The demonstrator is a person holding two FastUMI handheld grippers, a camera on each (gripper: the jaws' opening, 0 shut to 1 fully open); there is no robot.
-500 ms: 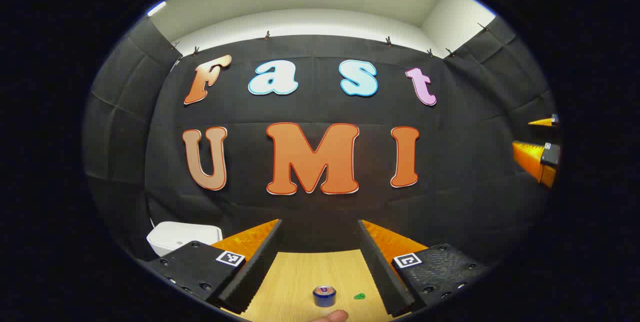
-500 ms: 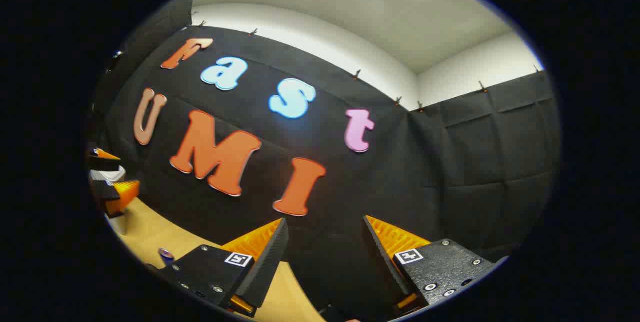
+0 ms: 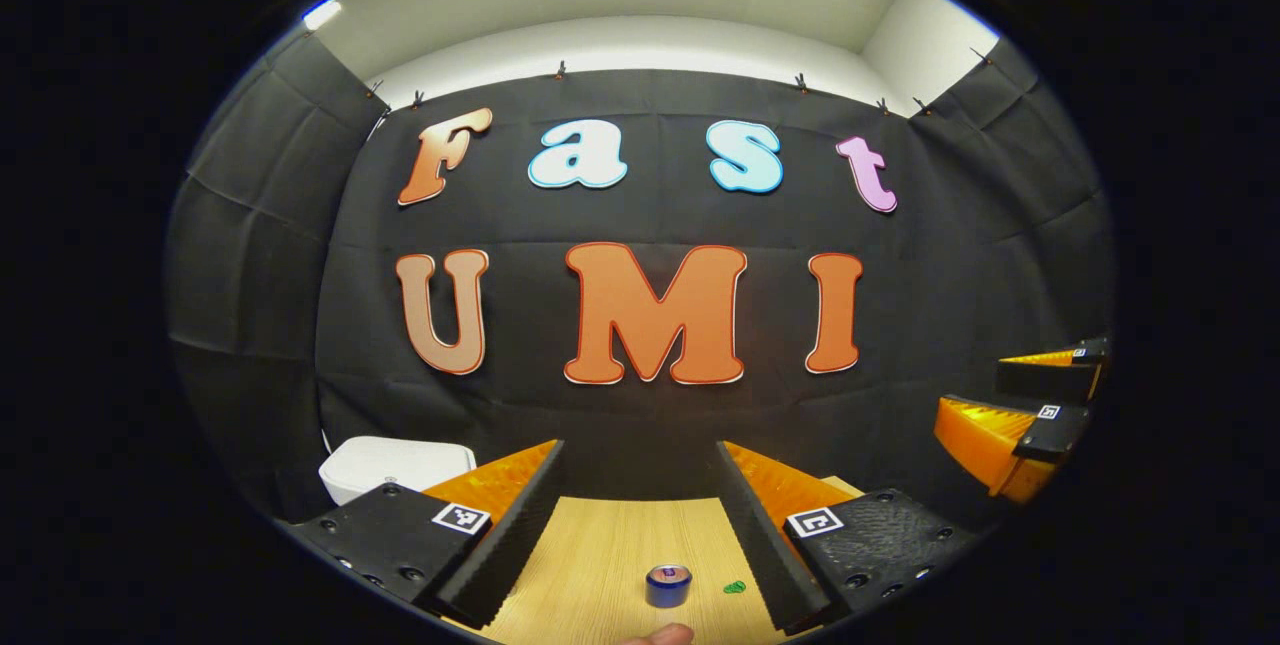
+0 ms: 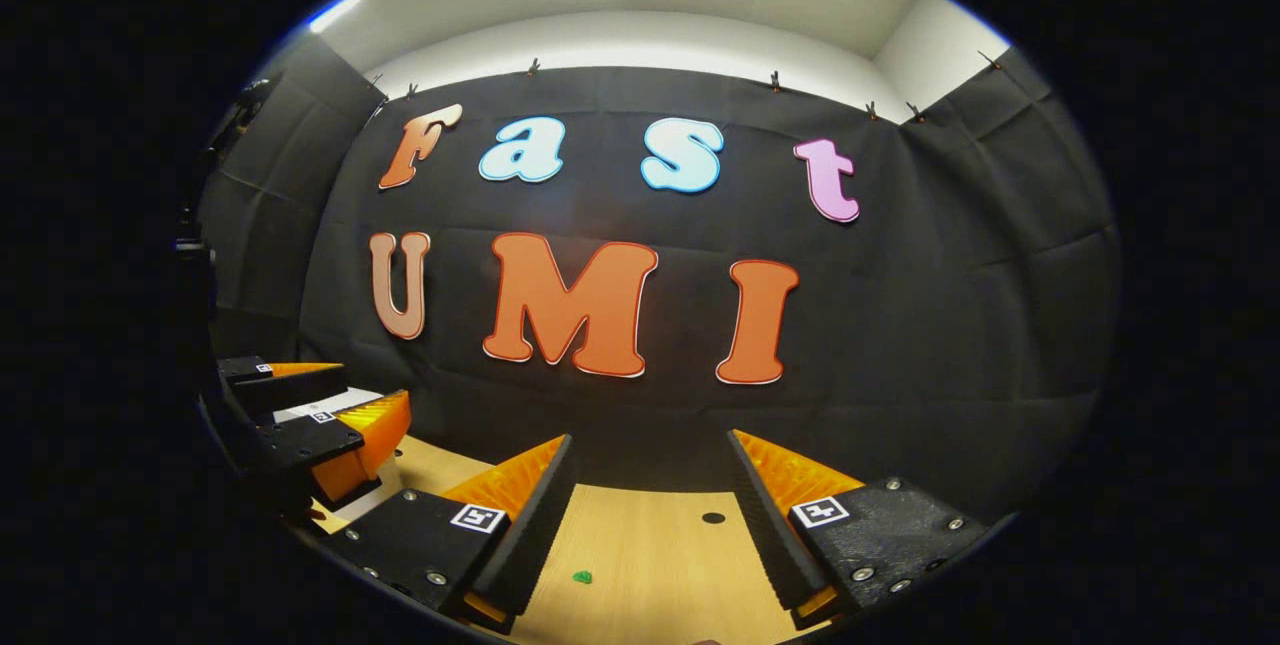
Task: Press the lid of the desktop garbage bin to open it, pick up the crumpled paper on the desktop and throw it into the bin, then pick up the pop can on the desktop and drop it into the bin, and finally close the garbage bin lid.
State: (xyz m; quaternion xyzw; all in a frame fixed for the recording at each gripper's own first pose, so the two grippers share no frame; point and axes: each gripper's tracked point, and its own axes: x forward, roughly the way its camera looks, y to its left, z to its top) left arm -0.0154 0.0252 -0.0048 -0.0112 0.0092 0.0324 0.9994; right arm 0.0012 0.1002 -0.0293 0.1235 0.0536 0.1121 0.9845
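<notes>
A: Half a second ago the right gripper view was rolled hard over and aimed up at the ceiling. Now it sits level, and we see the desk [image 4: 650, 555] between our fingers. So we've brought the right gripper [image 4: 648, 515] down and squared it to the booth wall.

B: Agreed. From the left gripper view, the right gripper [image 3: 1010, 405] has dropped from mid-height at the right edge to lower down, near the desk. Its 2 fingers stand apart, nothing between them.

A: The left gripper [image 3: 640, 515] barely shifted, a small pan. Its fingers are spread too, gripping nothing. The pop can [image 3: 668, 585] stands upright on the desk between them, near the bottom of the picture and not touched. A fingertip [image 3: 655, 634] pokes in just below it.

B: And the bin [image 3: 395, 465]?

A: White, at the left, behind our left finger, lid [image 3: 400, 453] flat and closed. In the right gripper view the left gripper [image 4: 320, 415] hangs in front of it, so we see only a sliver.

B: Then we judge nothing is done yet: lid not pressed, can on the desk. The crumpled paper?

A: We can't pick it out. There's a small green scrap [image 3: 735, 587] beside the can, also seen in the right gripper view [image 4: 582, 577], but that's too small for us to call.

B: So both hands are level and free, and the lid press comes 1st. The left one is nearer the bin.
</notes>
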